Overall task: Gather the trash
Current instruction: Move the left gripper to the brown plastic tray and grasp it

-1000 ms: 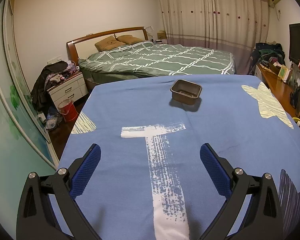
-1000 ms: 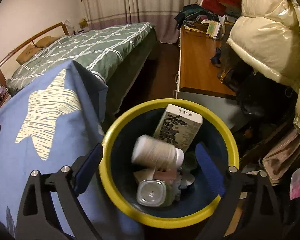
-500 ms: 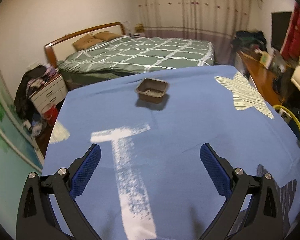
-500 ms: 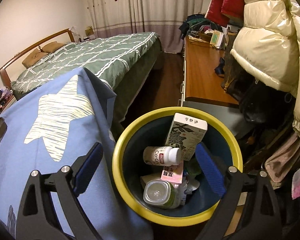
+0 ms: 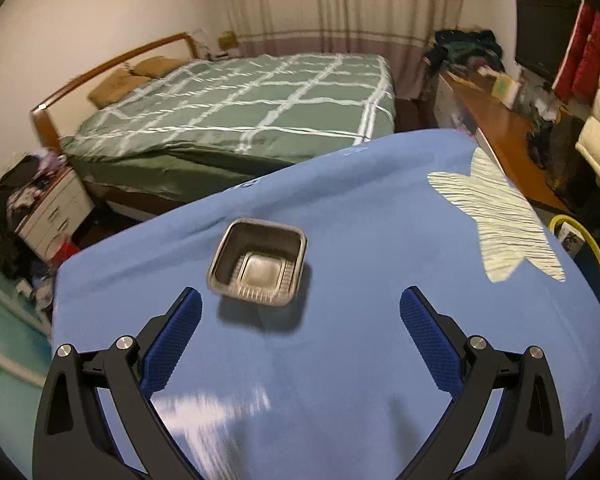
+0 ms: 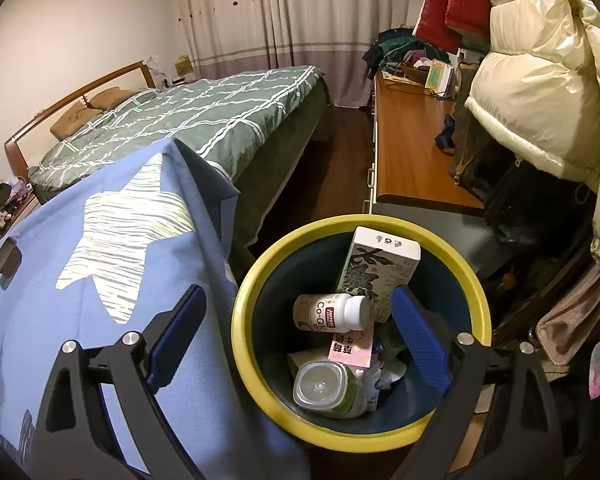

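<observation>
A dark empty plastic food tray (image 5: 258,262) sits on the blue cloth-covered table (image 5: 360,240). My left gripper (image 5: 300,312) is open and empty, just short of the tray, which lies ahead between the fingertips, nearer the left one. My right gripper (image 6: 298,312) is open and empty above a yellow-rimmed trash bin (image 6: 244,320) beside the table. The bin holds a white pill bottle (image 6: 330,312), a printed carton (image 6: 376,272), a clear plastic bottle (image 6: 328,390) and a pink packet (image 6: 350,346). The tray also shows small at the far left of the right wrist view (image 6: 7,257).
A bed with a green checked cover (image 5: 240,120) stands beyond the table. A long wooden counter (image 6: 412,152) runs along the right wall, with puffy coats (image 6: 540,92) hanging over it. A white nightstand (image 5: 56,212) piled with clothes is at the left.
My left gripper has moved forward across the table to the tray, which now looks much larger and closer. The white bottle dropped from my right gripper into the bin; that gripper rose slightly.
</observation>
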